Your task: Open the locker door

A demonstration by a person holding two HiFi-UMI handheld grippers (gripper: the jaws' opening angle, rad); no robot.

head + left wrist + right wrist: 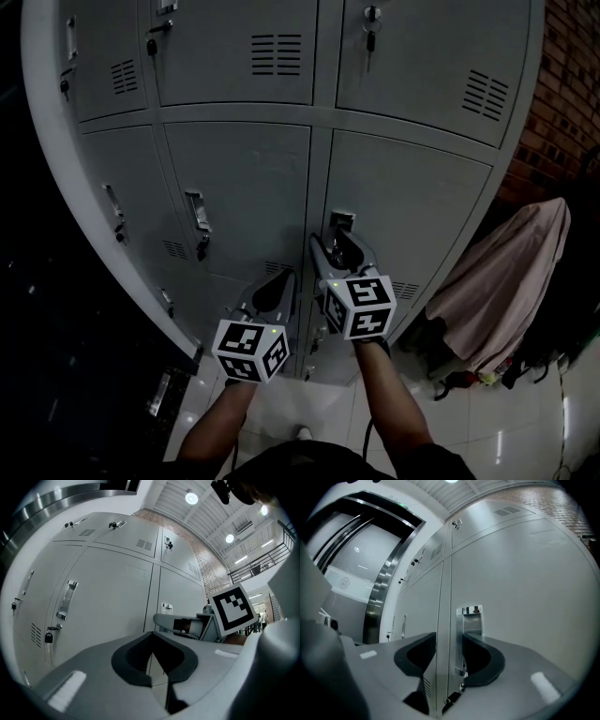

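Observation:
The grey locker door (412,216) is the lower right one and it stands closed. Its chrome handle (341,221) sits at the door's left edge. My right gripper (339,246) is up against that handle, jaws wide apart. In the right gripper view the handle (471,620) stands between the jaws, close to the right pad (487,660), and neither pad presses on it. My right gripper (449,651) is open. My left gripper (281,281) hangs lower and to the left, shut on nothing, facing the door seam (152,602).
The neighbouring door has a handle with a padlock (198,217). A small lock (452,698) hangs below the chrome handle. A pale cloth (511,281) is draped over something at the right, by a brick wall (562,84). White floor tiles (525,431) lie below.

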